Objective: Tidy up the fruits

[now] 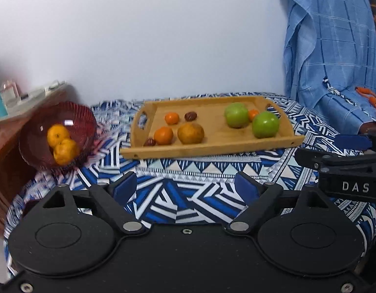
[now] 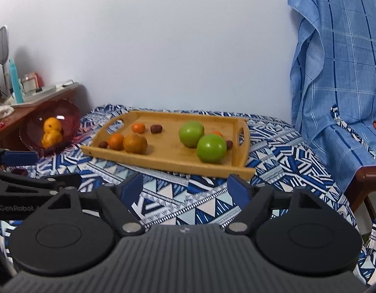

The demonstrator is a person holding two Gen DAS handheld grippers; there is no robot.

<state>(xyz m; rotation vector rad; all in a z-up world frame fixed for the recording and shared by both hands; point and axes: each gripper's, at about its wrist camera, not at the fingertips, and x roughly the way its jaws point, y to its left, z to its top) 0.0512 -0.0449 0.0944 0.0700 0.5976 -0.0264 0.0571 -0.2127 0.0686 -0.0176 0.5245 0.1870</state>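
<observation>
- I'm seeing the left gripper [image 1: 185, 185] standing wide apart, nothing between the pads, over the patterned cloth [image 1: 188, 202]
- right gripper [image 2: 185, 190] is gaping the same way, empty
- wooden tray [image 2: 168, 158] is sitting ahead on the cloth, carrying two green apples [image 2: 211, 148], small oranges [image 2: 115, 141], a brownish round fruit [image 2: 135, 144] and dark dates [image 2: 156, 129]
- red bowl [image 1: 36, 146] left of the tray is holding two oranges [image 1: 58, 134]

Soft, even light; fisheye bending at edges; red bowl [image 1: 58, 134] motion-blurred at left.
</observation>
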